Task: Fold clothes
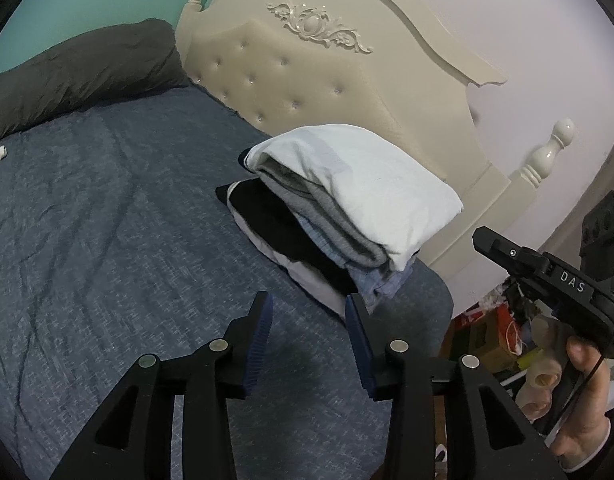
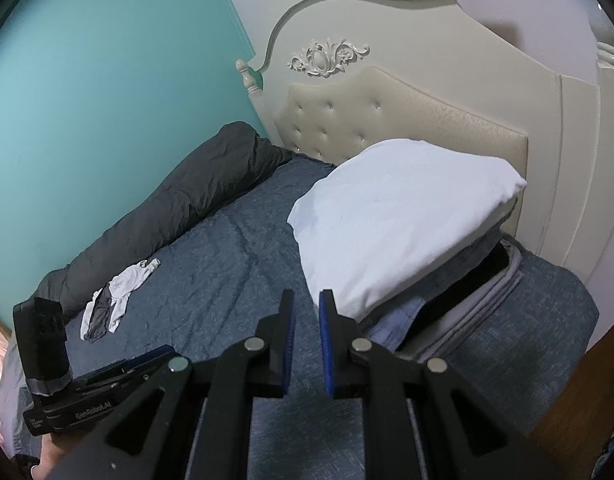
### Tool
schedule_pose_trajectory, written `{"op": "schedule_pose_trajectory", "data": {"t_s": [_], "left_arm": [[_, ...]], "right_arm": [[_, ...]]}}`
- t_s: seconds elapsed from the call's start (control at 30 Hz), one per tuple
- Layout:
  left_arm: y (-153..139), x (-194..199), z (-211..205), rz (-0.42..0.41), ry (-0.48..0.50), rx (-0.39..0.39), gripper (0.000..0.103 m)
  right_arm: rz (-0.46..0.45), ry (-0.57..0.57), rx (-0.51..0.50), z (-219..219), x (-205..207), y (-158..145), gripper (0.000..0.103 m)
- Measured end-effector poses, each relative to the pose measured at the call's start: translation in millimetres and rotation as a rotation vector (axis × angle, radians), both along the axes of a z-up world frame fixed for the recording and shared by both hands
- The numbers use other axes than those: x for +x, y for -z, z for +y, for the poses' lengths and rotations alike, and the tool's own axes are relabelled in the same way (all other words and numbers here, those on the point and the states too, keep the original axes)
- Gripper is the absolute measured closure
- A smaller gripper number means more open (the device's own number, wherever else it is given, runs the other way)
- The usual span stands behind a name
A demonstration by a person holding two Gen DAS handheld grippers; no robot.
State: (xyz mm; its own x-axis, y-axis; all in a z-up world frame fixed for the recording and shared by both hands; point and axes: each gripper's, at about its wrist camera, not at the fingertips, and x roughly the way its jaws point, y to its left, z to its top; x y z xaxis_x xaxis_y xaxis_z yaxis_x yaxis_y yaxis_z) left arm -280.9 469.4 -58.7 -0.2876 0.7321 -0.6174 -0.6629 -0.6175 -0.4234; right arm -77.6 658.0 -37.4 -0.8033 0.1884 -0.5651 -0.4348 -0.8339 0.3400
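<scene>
bedside folding, both grippers empty

left: crumpled white-and-dark garment [image 2: 115,300] lies unfolded on the woven blue bedspread [image 1: 107,220], beside the dark grey puffy duvet roll [image 1: 75,68]. centre: left gripper [image 1: 309,312] partly open, holding nothing; right gripper [image 2: 307,304] nearly closed, a narrow gap, also empty. right: folded stack [image 1: 347,216], smooth white cotton topmost, leans by the tufted headboard [image 1: 291,80]. risk: nudging the soft stack could topple it off the bed's corner.
</scene>
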Motion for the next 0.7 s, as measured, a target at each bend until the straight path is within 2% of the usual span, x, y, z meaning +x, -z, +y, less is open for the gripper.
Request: {"op": "schedule_pose_trajectory", "data": {"t_s": [0.4, 0.7], "left_arm": [[15, 9, -21, 0.034, -0.011, 0.007, 0.055], [14, 27, -37, 0.071, -0.024, -0.006, 0.051]], "right_arm": [[0.006, 0.019, 0.043, -27, 12, 15, 0.092], [0.012, 0.028, 0.053, -42, 31, 22, 0.092]]}}
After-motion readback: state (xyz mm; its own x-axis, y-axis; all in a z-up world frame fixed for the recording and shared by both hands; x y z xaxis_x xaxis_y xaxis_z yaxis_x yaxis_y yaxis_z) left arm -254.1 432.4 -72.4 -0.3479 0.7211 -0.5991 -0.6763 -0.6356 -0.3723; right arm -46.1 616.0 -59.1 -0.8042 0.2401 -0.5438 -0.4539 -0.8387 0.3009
